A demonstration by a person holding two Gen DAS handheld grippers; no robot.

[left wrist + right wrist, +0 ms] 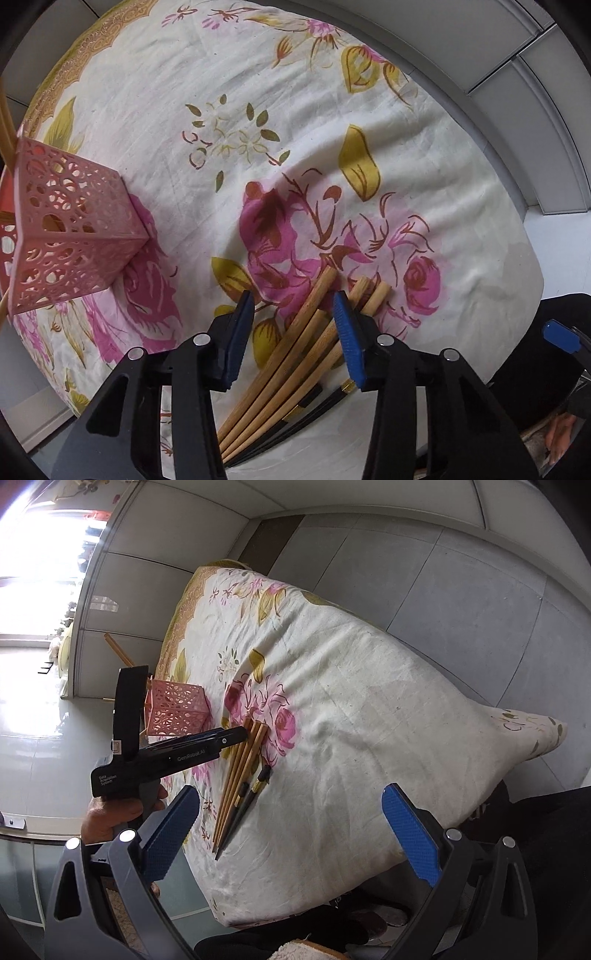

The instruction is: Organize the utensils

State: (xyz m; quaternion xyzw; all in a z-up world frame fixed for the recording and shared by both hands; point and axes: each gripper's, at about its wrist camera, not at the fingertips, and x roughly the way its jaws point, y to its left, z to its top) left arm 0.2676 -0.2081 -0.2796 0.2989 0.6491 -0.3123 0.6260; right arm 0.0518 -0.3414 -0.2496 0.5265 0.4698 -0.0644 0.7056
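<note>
Left claw: spread, nothing between its blue pads. It hangs directly over the thick ends of the wooden chopsticks. The bundle lies flat on the flowered tablecloth covering the table. Its long axis runs roughly along the claw's pointing direction, slightly angled, with tips toward the camera and butts away. The right pad sits over or against the bundle's right-hand sticks; contact cannot be confirmed. The left pad is clear of the bundle on the cloth side.

Two black chopsticks lie just beside the wooden ones, on their right.

Right claw: spread wide, empty, held back off the table edge, well apart from the chopsticks. Left claw is clearly the nearer.

Farther on, left of the bundle: pink lattice holder, upright, with at least one stick already standing in it.

Judgement: next move is a close on one wooden stick, then carry left to the holder. Because sticks lie along the claw's line, closing should catch across their width; risk is pinching several.
</note>
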